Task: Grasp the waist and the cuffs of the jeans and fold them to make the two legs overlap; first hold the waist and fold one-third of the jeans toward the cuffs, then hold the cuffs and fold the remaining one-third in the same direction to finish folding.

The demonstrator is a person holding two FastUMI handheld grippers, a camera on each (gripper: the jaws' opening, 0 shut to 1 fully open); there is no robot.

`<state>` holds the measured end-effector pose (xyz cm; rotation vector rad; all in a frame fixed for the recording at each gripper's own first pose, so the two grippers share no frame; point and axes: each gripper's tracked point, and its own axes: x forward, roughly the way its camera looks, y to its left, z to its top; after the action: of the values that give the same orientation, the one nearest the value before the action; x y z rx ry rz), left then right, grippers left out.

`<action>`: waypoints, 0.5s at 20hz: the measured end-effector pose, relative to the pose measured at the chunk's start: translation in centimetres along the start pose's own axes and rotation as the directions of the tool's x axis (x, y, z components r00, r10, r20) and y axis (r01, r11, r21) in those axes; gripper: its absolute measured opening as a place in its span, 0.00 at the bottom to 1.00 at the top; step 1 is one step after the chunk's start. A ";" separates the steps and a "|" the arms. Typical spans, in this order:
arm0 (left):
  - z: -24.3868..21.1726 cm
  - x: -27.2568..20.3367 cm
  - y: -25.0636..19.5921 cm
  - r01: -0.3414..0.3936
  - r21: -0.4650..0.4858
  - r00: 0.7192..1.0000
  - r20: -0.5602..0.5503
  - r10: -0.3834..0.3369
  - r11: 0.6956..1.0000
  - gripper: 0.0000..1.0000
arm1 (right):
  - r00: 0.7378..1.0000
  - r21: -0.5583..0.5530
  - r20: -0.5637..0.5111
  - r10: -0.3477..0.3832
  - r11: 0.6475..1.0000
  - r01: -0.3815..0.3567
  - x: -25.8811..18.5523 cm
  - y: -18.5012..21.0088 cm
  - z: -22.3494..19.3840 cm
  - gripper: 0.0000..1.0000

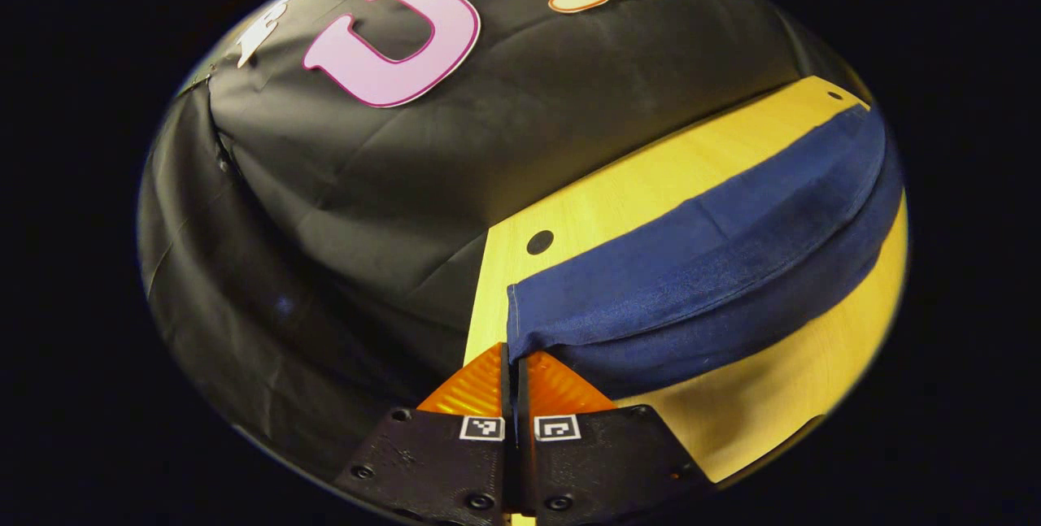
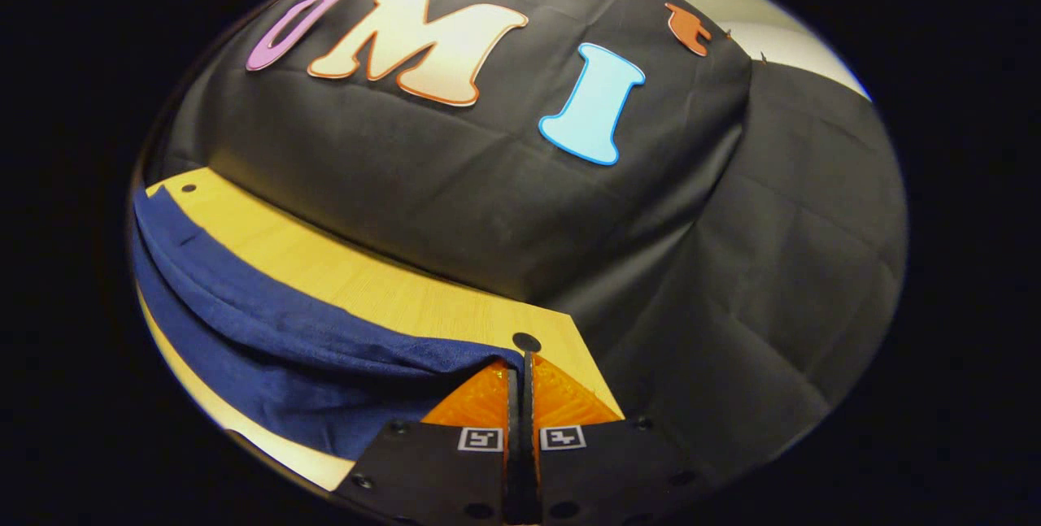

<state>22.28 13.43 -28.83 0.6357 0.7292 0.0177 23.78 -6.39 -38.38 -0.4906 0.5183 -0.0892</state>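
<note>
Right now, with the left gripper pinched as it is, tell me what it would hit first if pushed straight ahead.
The left gripper is shut on the jeans corner. Straight ahead lies a narrow strip of wooden table, then the black cloth wall, probably the first obstacle; depth is uncertain.

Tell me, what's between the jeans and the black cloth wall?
A bare strip of the table separates the jeans from the wall, seen in both gripper views.

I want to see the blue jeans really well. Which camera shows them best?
The left gripper view: the jeans stretch wide across the yellow table, with the fold and hem edge clear, and the left gripper pinching one end. The right gripper view shows a darker, narrower strip of them, with the right gripper pinching the other end.
</note>
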 end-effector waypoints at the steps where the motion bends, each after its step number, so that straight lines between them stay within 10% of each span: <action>1: 0.4 1.0 -0.2 -0.006 -0.015 1.000 -0.010 0.006 1.000 0.00 | 1.000 0.000 -0.002 0.007 1.000 -0.007 1.3 0.5 0.0 0.02; 10: 1.9 9.4 -3.3 -0.011 -0.034 0.996 -0.085 0.008 0.999 0.00 | 0.992 -0.015 -0.087 0.089 0.996 -0.091 11.0 5.2 -3.9 0.05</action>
<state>29.90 11.88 -35.28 0.6084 0.8063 0.0660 31.22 -5.69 -48.77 -0.4827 0.6255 -0.0191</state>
